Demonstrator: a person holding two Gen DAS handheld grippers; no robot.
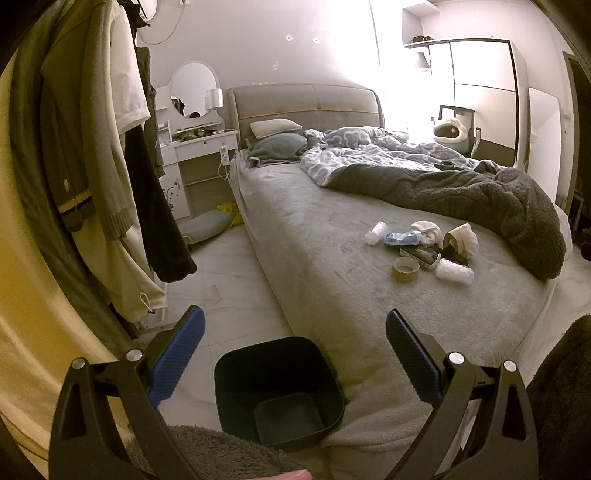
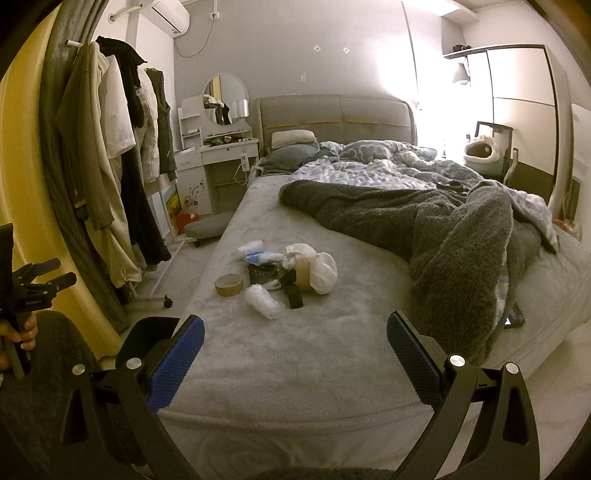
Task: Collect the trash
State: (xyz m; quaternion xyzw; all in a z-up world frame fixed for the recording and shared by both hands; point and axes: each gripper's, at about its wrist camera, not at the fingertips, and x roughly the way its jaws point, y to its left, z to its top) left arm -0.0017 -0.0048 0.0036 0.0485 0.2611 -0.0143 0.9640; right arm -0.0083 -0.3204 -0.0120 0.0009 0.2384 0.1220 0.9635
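We log a bedroom. A bed (image 2: pixel 295 354) with a grey plush cover fills the centre of both views; a grey padded headboard (image 2: pixel 334 118) stands at the upper centre, and a dark fleece blanket (image 2: pixel 461 236) with a blue patterned duvet (image 2: pixel 369 166) lies bunched over the right half.

The trash (image 2: pixel 284 269) sits in a loose cluster on the bare cover, centre of the right wrist view and right of centre in the left wrist view: a brown tape roll (image 2: pixel 229 285) at the cluster's left edge, a crumpled clear plastic piece (image 2: pixel 264 301) just below it, white wads (image 2: pixel 323 272) on the right, a blue-and-white wrapper (image 2: pixel 264 257) and dark flat items between. Print on the wrappers is too small to read.

A dark bin (image 1: pixel 277 384) stands on the pale tiled floor (image 1: pixel 229 266), touching the bed's near corner, bottom centre of the left wrist view.

Upper left: a rack of hanging coats (image 2: pixel 110 177), a white dressing table (image 2: pixel 218 162) with a round mirror (image 2: pixel 225 99), an air conditioner (image 2: pixel 166 14) near the ceiling. Upper right: a pale wardrobe (image 2: pixel 517 99).

Left gripper (image 1: pixel 294 328): jaws released, spread wide, holding nothing, above the bin. Right gripper (image 2: pixel 295 332): jaws released, empty, over the bed's near end. At the left edge of the right wrist view, a hand (image 2: pixel 18 332) grips the other tool's handle; its small white label is not legible
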